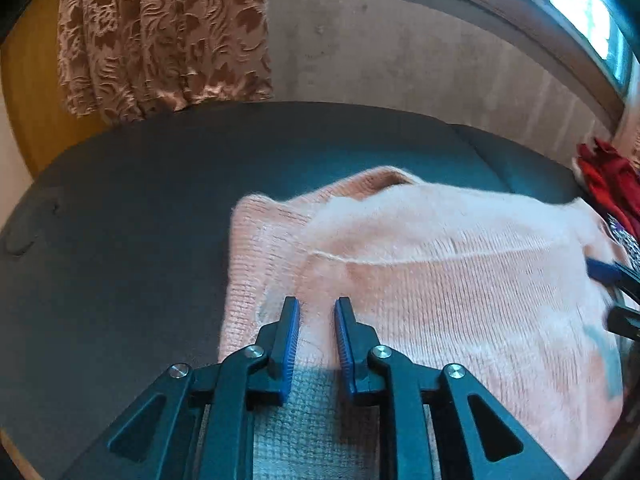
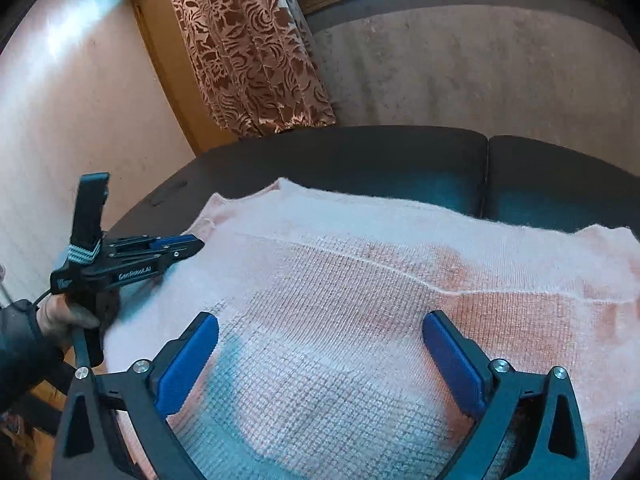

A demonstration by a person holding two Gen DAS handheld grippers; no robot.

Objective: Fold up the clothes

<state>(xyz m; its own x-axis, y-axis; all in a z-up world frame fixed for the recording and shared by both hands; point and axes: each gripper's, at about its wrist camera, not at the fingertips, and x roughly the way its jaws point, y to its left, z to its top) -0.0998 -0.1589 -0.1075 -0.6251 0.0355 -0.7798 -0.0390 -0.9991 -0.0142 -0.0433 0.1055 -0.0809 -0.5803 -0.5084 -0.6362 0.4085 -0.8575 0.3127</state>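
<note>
dark couch [image 2: 360, 160], pink sweater [image 2: 360, 280] partly cropped

Dim, bluish daylight from the window [image 1: 576, 12]; fisheye-bent, dark-vignetted edges

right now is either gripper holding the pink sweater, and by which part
Neither. The left gripper and right gripper are both open above the pink sweater, with no fabric pinched.

Home rm: curtain [image 2: 248, 48], sofa [image 2: 360, 160], window [image 1: 580, 12].
</note>
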